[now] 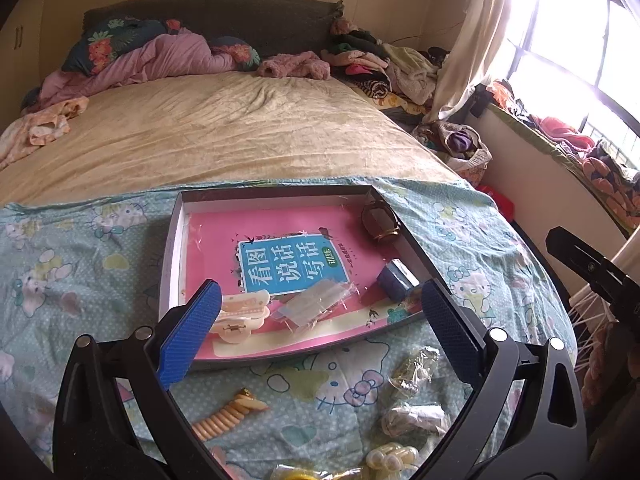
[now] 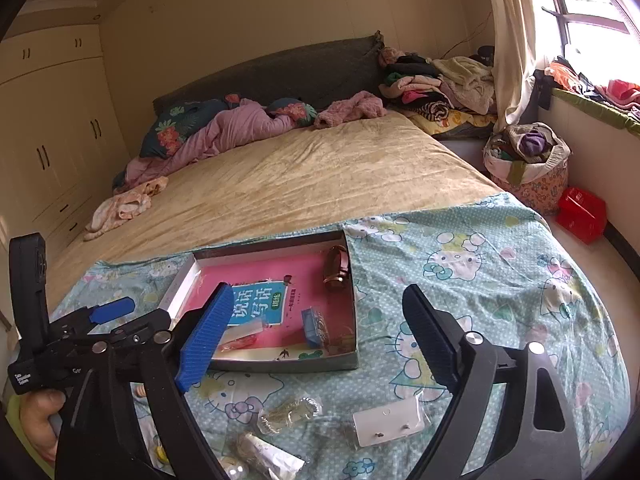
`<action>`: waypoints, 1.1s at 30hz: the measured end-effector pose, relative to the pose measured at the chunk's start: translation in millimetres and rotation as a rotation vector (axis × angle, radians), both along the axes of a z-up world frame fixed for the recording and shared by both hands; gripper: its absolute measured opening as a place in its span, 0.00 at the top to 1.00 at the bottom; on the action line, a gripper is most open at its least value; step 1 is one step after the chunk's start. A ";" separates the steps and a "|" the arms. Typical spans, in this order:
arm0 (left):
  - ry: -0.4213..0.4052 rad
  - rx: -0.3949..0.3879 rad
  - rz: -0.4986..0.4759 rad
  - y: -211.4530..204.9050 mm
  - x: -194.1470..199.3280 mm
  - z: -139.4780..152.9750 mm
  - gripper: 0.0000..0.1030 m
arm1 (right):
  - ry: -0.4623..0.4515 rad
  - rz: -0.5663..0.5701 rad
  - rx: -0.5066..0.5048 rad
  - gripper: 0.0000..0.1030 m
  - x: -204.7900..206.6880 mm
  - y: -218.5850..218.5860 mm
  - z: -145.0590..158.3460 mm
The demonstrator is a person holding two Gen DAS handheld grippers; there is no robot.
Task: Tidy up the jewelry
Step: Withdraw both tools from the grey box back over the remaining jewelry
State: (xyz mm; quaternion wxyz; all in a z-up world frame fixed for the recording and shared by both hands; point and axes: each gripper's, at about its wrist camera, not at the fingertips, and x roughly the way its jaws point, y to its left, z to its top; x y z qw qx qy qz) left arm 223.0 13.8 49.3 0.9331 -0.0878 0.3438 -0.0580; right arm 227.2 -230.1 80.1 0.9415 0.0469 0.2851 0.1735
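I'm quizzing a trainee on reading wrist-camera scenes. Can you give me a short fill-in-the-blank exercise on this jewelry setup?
1. The shallow tray holds a book whose cover is mostly ____.
2. The brown watch lies ____ the tray.
3. The jaws of the left gripper and the right gripper both stand ____.
4. The coiled beige hair tie lies on the Hello Kitty sheet, ____ the tray.

Missing words: pink; inside; open; outside

One shallow box [image 1: 182,216], one pink book [image 1: 216,232] (inside), one cream hair clip [image 1: 240,316].
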 end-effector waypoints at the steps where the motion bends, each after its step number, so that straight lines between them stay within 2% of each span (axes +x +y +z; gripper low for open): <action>1: -0.005 -0.001 0.001 1.0 -2.9 2.8 0.09 | -0.006 0.003 0.002 0.15 -3.2 0.1 2.1; 19: -0.064 -0.015 0.026 20.4 -50.5 29.2 0.09 | -0.038 0.068 -0.013 0.15 -48.3 2.2 21.6; 33: -0.065 0.019 0.020 23.9 -84.5 28.3 0.09 | -0.066 0.118 -0.062 0.14 -84.6 7.0 28.8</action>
